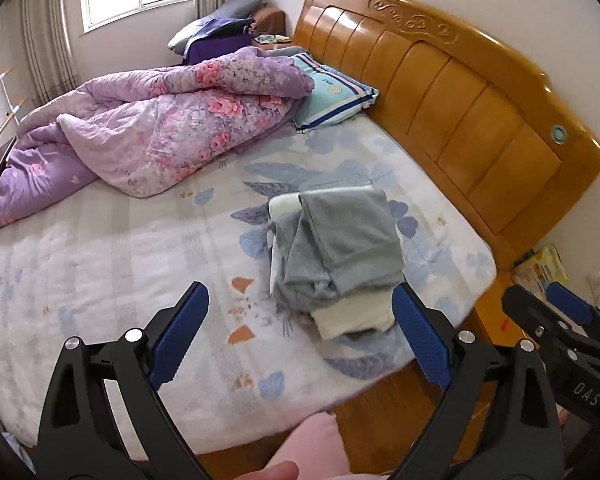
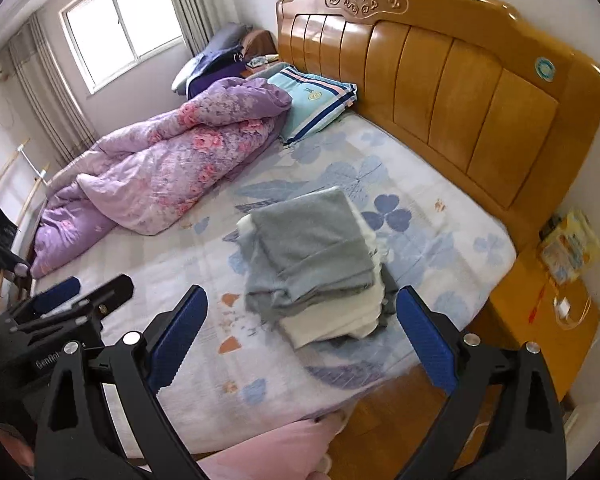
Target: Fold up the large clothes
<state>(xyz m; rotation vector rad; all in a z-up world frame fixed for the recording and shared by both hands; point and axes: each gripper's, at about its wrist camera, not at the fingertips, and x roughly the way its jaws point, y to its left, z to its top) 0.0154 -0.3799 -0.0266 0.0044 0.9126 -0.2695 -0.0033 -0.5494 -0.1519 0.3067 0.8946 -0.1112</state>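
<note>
**Inspector:** Left wrist view first. Report the tool.

**Assistant:** Left gripper has its jaws spread wide, blue pads well apart, nothing between them. It hangs above the near edge of the bed, pointing down at the sheet. The right gripper shows at the right edge of this view, over the bedside cabinet; how wide it stands I cannot tell from this side.

**Inspector:** Location of the clothes?

**Assistant:** Folded clothes lie in a stack on the flowered sheet, near the headboard end: grey garment on top, white piece under it showing at the near and far edges. No gripper touches the stack.

**Inspector:** Other items?

**Assistant:** Purple floral quilt bunched along the far side, striped pillow against the headboard.

**Inspector:** Right wrist view.

**Assistant:** Right gripper stands equally wide, empty. The stack sits beyond its fingertips, apart from both pads, edges fairly square. The left gripper shows at lower left over the sheet, clear of the stack. Quilt, pillow and headboard appear as before. Cabinet at right carries a yellow package. Pink fabric, part of the person, fills the bottom edge.
</note>
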